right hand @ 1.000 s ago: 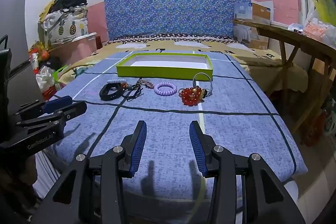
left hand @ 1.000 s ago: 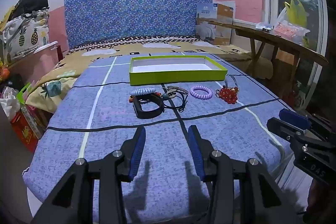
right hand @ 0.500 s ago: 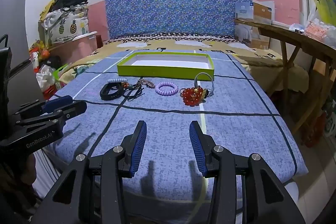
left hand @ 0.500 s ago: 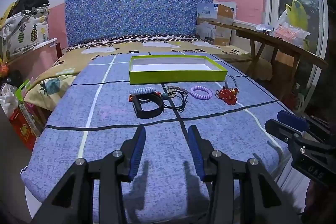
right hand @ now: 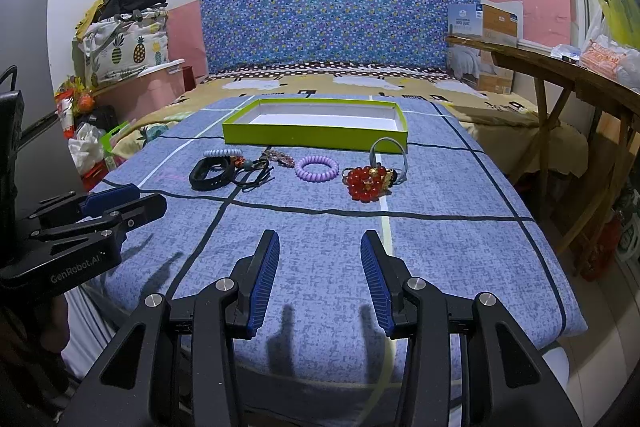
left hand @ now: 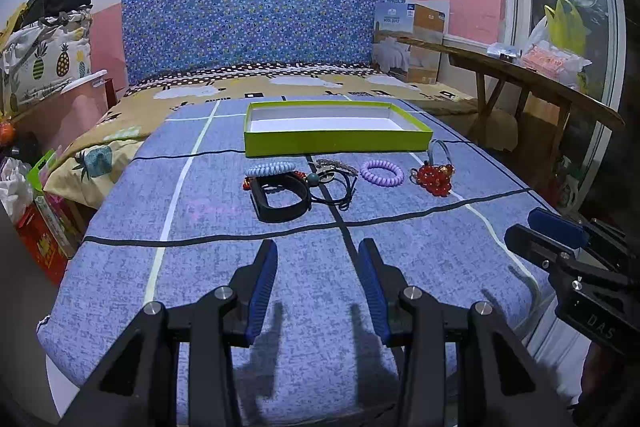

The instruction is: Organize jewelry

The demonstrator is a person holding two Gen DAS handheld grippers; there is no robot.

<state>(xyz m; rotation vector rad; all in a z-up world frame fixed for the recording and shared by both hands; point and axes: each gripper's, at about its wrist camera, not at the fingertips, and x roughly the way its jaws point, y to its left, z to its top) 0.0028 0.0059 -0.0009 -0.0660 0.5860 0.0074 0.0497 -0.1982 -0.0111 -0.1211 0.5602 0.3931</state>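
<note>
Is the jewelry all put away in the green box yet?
Not yet. Nothing looks done: the green box is empty. Nothing is in hand either: the left gripper and right gripper are both open, short of the jewelry. Still left on the blue cover: the black band, purple coil ring, red bead bracelet and the tangled pieces between.

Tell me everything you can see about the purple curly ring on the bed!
The purple ring is a coiled loop, like a spiral phone cord joined into a circle. It looks like smooth, stretchy plastic in pale lilac. It lies flat on the blue bedspread, just in front of the green box, with the red bead bunch on one side and the dark cords on the other. Nothing seems to touch it, and neither gripper is near.
</note>
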